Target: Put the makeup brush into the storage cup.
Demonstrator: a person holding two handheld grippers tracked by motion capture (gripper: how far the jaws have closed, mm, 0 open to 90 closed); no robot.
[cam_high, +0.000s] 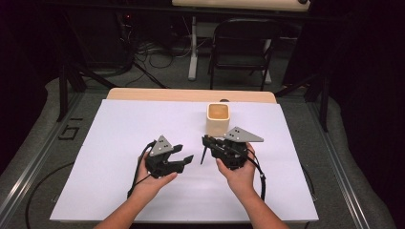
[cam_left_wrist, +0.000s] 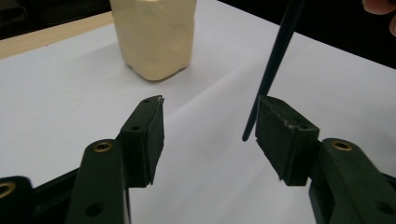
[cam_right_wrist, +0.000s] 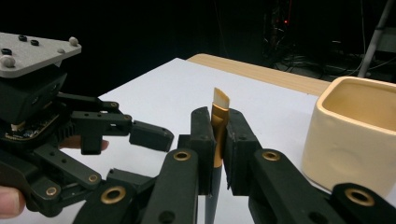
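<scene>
Right tool [cam_right_wrist: 218, 140] is clenched on the brush [cam_right_wrist: 217, 122], bristles up, centre of the right gripper view; left tool [cam_left_wrist: 210, 128] is released, nothing between its jaws. Best to keep the brush upright and carry it over the cup [cam_high: 218, 118], upper centre of the white tabletop [cam_high: 119, 143], and release it only once inside. Count: one brush, one cup, two tools.

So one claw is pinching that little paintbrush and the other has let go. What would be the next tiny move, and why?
Probably carry the brush over the cream cup and lower it in. The right hand-held gripper clamps it at the gold ferrule, bristles up, dark handle hanging down. The left hand-held gripper stands open beside the handle, not touching, so nothing holds the brush back.
</scene>
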